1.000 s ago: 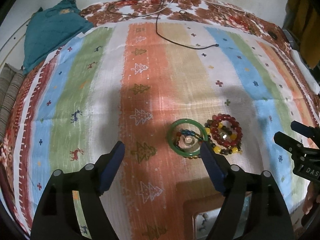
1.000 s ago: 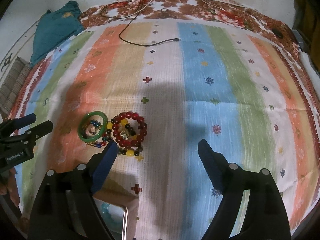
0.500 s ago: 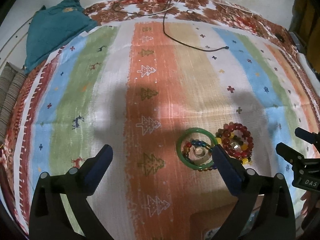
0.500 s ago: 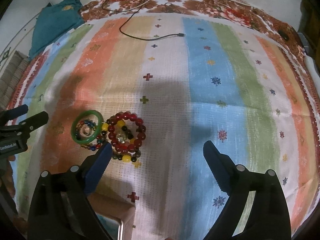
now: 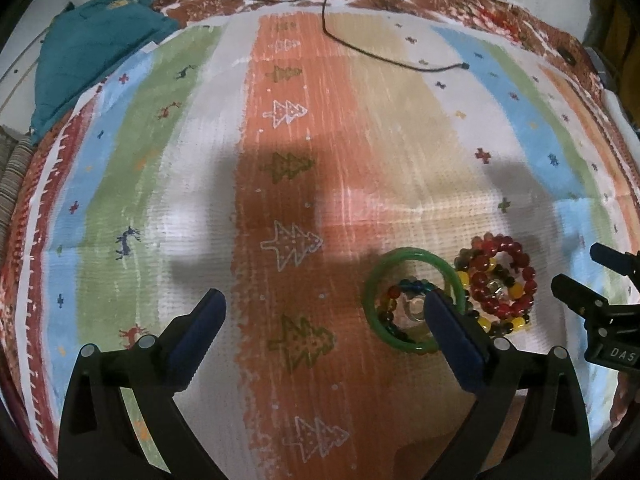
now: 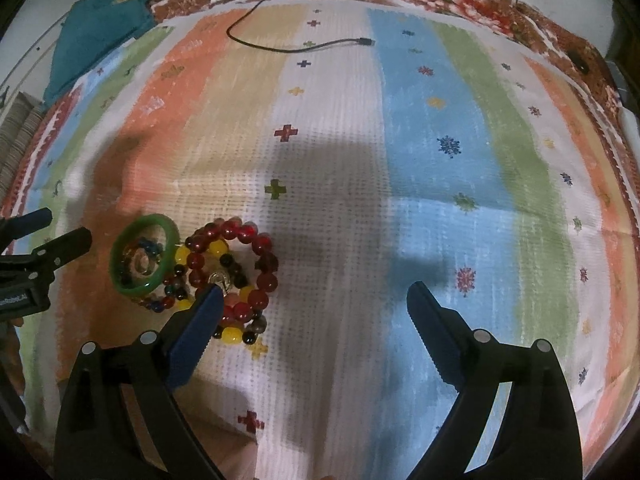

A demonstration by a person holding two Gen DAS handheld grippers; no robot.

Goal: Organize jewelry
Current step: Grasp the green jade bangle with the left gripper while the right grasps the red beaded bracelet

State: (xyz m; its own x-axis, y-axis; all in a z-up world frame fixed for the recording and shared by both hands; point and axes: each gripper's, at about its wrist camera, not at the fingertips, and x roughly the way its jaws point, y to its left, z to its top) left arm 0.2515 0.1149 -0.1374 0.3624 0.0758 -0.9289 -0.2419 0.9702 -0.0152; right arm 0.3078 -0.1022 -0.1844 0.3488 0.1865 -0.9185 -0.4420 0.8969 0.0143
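Note:
A green bangle (image 5: 370, 300) (image 6: 132, 288) lies flat on the striped blanket (image 5: 360, 140), with a small multicolour bead bracelet and a ring inside it. Beside it on the right, a red bead bracelet (image 5: 520, 264) (image 6: 224, 232) rests on a yellow-and-dark bead string. My left gripper (image 5: 322, 300) (image 6: 66, 226) is open wide with nothing between its fingers; its right finger covers part of the bangle. My right gripper (image 6: 314, 292) (image 5: 576, 266) is also open and empty. Its left fingertip overlaps the red beads' near edge.
A black cable (image 6: 300, 46) lies across the far half of the blanket. A teal cloth (image 5: 92, 40) is bunched at the far left corner. A tan box corner (image 6: 224, 436) shows at the near edge under the fingers. A floral sheet borders the far side.
Both grippers have sunk closer to the blanket and their jaws stand wider. The bangle and beads now sit right at the inner fingertips. The jewelry itself has not moved.

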